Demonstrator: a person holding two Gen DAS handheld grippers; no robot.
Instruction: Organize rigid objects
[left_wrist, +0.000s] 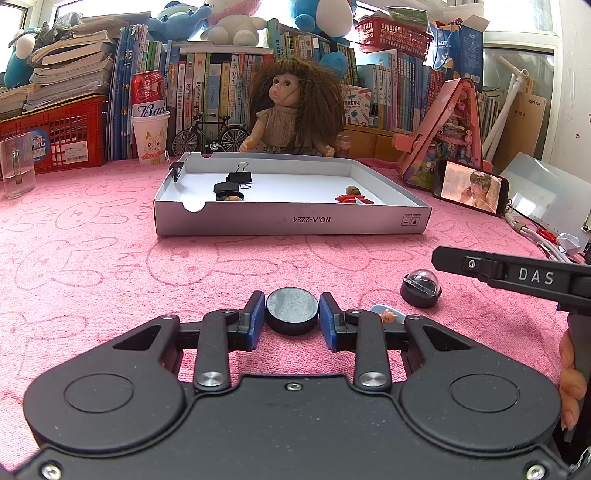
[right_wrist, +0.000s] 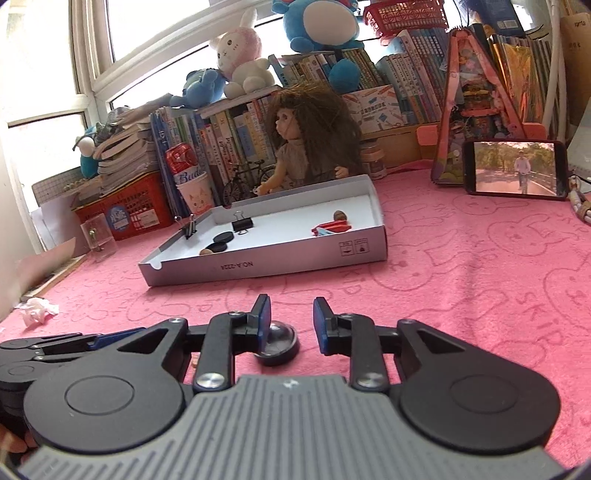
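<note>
The left tongs (left_wrist: 291, 312) are clamped on a black disc (left_wrist: 292, 309) resting on the pink tabletop (left_wrist: 110, 266); the right tongs (right_wrist: 291, 319) stand apart, a domed black cap (right_wrist: 277, 341) touching only 1 pad; the white tray (left_wrist: 291, 221) beyond holds binder clips (left_wrist: 239, 176) and 2 black discs (left_wrist: 227, 189)

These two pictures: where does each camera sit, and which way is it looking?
Left wrist view: sits on the left tool, looking forward over the pink cloth at the white box; its pads clamp a black disc, with fingertips at the right edge.
Right wrist view: sits on the right tool, facing the same box; its pads stand apart beside a domed cap.
Shared: box, doll, phone, domed cap.
</note>
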